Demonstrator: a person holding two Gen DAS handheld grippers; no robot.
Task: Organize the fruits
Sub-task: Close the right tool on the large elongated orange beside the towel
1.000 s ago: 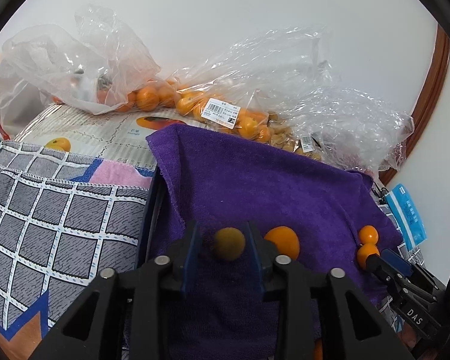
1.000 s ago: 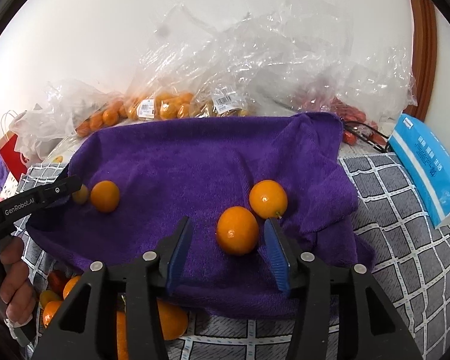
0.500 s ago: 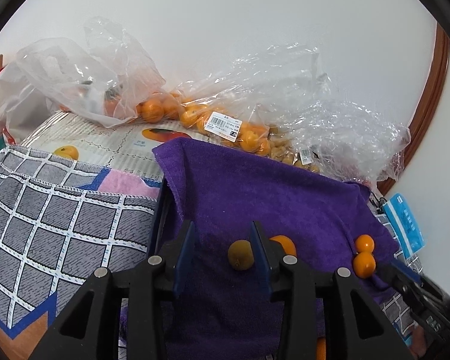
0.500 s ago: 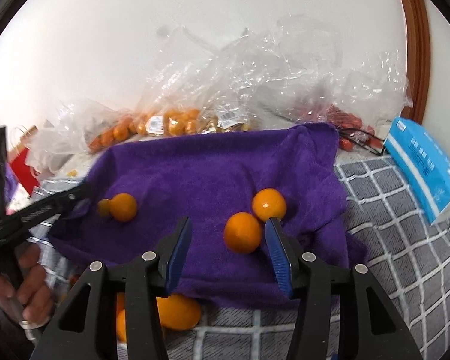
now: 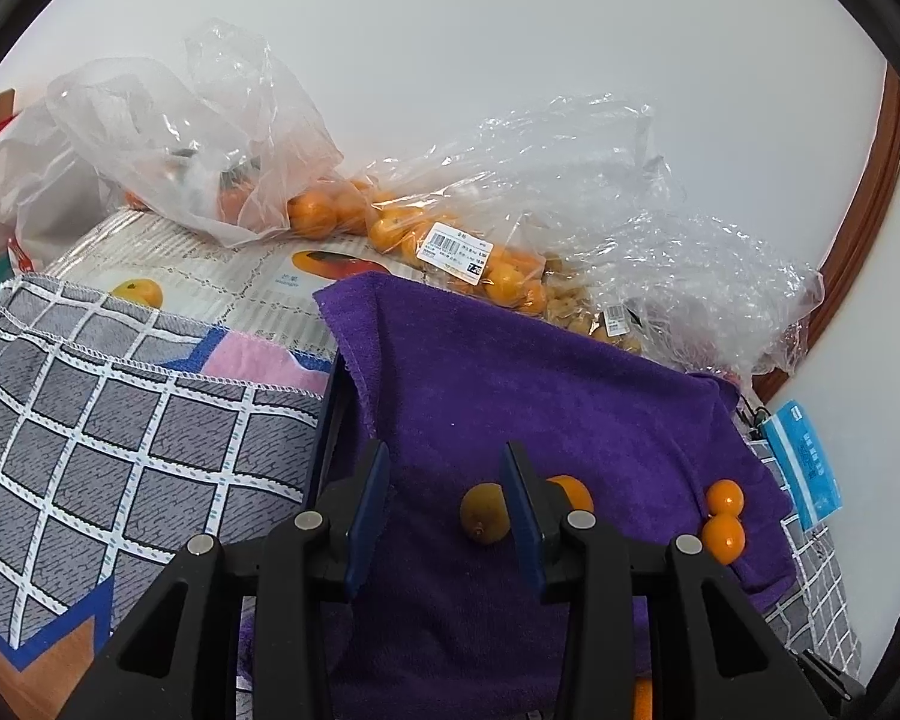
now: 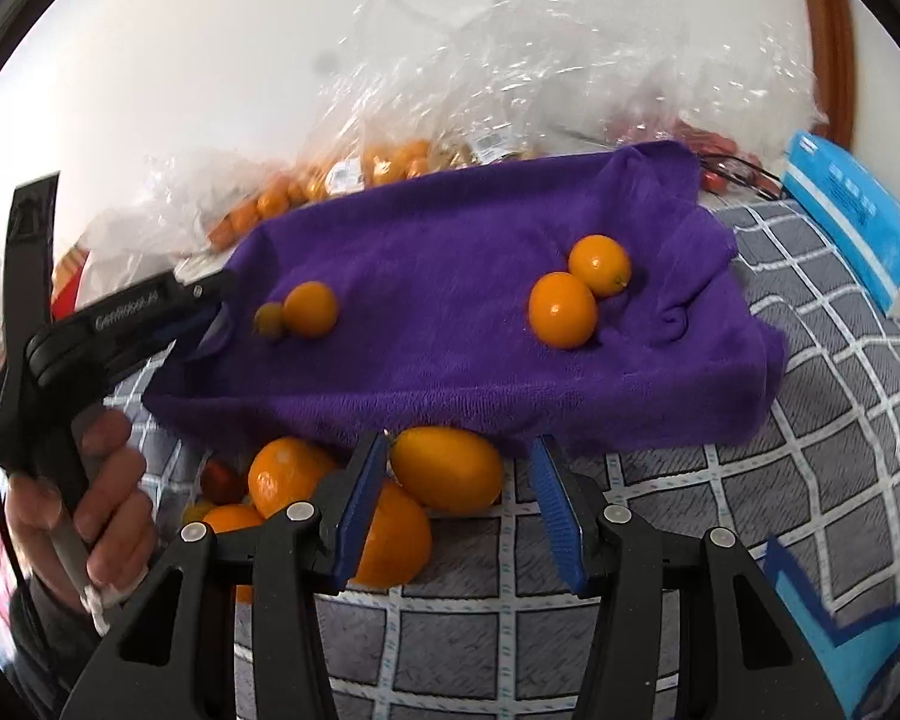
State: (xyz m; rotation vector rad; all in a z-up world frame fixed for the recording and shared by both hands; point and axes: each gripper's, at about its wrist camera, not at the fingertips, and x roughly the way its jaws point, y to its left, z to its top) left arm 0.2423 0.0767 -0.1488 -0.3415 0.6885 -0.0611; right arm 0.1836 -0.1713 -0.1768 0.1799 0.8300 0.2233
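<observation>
Right tongs (image 6: 456,504) pulled back off purple towel (image 6: 450,240); both tongs apart, empty.

I am seeing the orange fruit (image 5: 573,491) half hidden behind the left gripper's (image 5: 444,510) right finger. The purple towel (image 6: 450,312) is covering whatever lies under it. The loose pile of fruit (image 6: 294,492) is partly blocked by the right gripper's (image 6: 456,510) left finger. The bags (image 6: 342,174) are blurring at the back; their labels are unreadable.
</observation>
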